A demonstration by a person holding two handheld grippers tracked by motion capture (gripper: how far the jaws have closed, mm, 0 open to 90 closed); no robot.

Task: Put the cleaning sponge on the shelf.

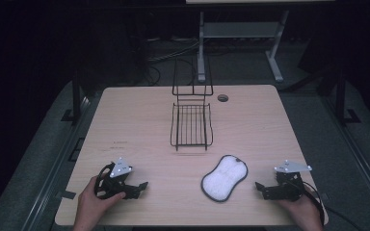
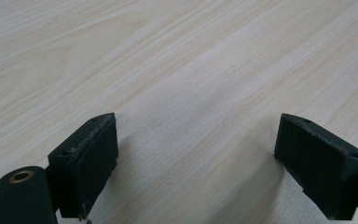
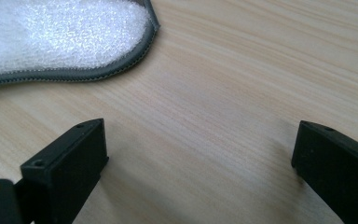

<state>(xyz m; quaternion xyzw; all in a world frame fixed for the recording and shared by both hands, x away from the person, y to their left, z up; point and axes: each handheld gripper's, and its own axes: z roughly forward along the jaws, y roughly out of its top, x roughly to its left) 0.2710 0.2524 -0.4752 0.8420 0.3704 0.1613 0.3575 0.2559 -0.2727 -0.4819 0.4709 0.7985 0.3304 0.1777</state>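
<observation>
A white peanut-shaped sponge pad with a grey edge (image 1: 224, 177) lies flat on the wooden table (image 1: 139, 120), near its front and right of centre. A black wire rack (image 1: 191, 126) stands at the table's middle. My left gripper (image 1: 139, 188) rests at the front left, open, with bare wood between its jaws (image 2: 198, 154). At the front right my right gripper (image 1: 261, 189) is open too, pointing toward the sponge pad (image 3: 51, 32), whose rim lies just beyond its left jaw. Neither holds anything.
A round cable hole (image 1: 223, 98) sits near the table's far edge. Behind the table stands a white desk frame (image 1: 236, 33) on the dark floor. A hand grips each gripper at the table's front edge.
</observation>
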